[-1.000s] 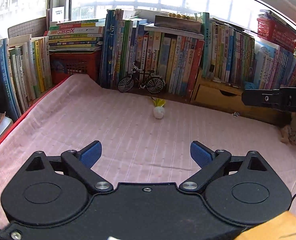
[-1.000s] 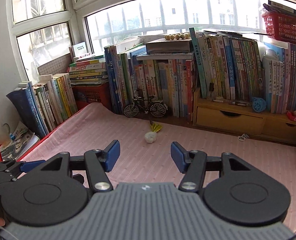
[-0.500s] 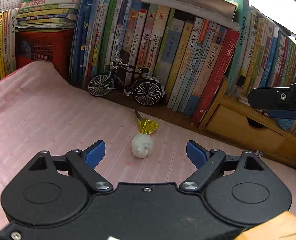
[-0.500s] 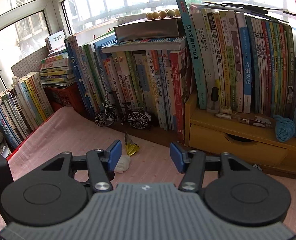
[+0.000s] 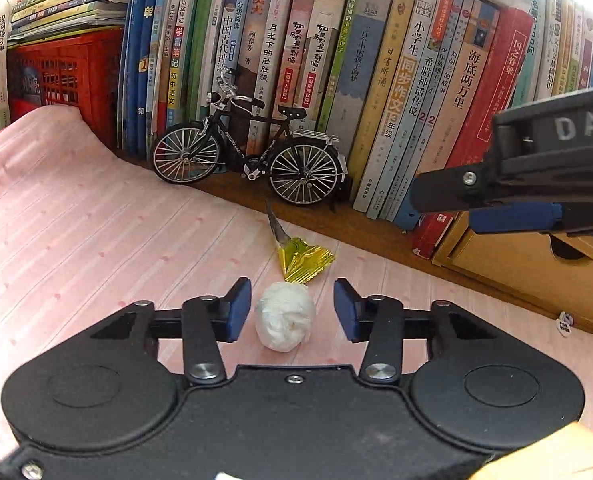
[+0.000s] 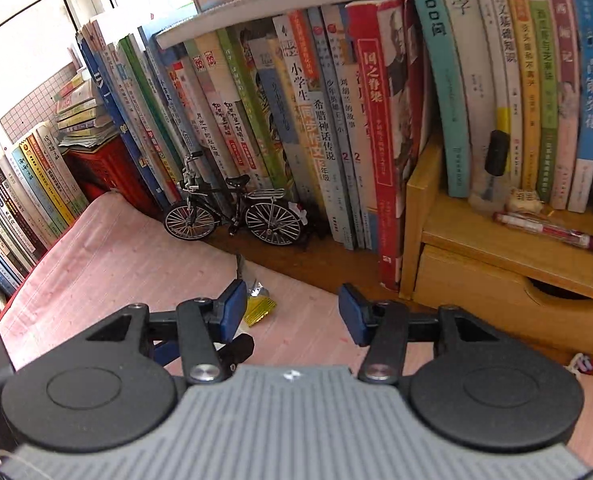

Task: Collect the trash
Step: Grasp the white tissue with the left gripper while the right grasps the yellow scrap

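Observation:
A crumpled white paper ball (image 5: pixel 284 322) lies on the pink cloth (image 5: pixel 96 240). It sits between the blue pads of my left gripper (image 5: pixel 292 310), which is open around it with gaps on both sides. Just beyond the ball lies a yellow foil wrapper (image 5: pixel 302 262) with a dark tail. In the right wrist view the yellow wrapper (image 6: pixel 258 308) shows just past the left pad of my right gripper (image 6: pixel 292 312), which is open and holds nothing. The right gripper (image 5: pixel 476 216) also reaches in from the right edge of the left wrist view, above the cloth.
A model bicycle (image 5: pixel 248 160) stands on the wooden ledge in front of a long row of upright books (image 5: pixel 376 80). A red crate (image 5: pixel 64 76) sits at the left. A wooden drawer unit (image 6: pixel 496 280) with pens on it stands at the right.
Both grippers have moved forward toward the books. The left gripper now straddles the white paper ball and its jaws have narrowed. The right gripper has come up beside the yellow wrapper.

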Available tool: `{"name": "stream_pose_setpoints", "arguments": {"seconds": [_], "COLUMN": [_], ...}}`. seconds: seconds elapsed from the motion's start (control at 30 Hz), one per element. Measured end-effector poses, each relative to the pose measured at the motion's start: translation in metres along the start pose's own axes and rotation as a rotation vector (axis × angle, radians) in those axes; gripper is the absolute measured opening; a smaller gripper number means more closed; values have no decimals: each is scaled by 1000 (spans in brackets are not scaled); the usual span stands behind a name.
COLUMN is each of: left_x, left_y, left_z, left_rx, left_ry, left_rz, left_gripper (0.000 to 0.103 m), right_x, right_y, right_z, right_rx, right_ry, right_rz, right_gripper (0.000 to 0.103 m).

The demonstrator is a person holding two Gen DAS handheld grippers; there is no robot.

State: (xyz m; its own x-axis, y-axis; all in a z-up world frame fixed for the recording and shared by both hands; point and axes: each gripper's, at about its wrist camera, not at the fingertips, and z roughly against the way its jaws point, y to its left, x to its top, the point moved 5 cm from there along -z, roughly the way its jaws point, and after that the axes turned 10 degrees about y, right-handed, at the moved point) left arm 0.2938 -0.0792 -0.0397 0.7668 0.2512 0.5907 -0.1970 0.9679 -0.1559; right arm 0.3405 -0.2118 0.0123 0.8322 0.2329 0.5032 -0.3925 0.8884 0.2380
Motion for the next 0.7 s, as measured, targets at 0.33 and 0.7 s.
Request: {"name": "stream_pose_setpoints", "arguments": {"seconds": [0.33,0.7], "left_x": [-7,-10], "left_y": [29,54], "left_z": [17,33], "left_rx": [83,110], "left_ry": [14,4], "left_rz": [24,68], "left_gripper": [20,19], "right_x": [10,2], "right_y": [11,41], "right_z": [-69,-119], "right_rx": [76,93], "right_ry": [115,208], "right_rz": [-8,7], "right_gripper": [62,43]}}
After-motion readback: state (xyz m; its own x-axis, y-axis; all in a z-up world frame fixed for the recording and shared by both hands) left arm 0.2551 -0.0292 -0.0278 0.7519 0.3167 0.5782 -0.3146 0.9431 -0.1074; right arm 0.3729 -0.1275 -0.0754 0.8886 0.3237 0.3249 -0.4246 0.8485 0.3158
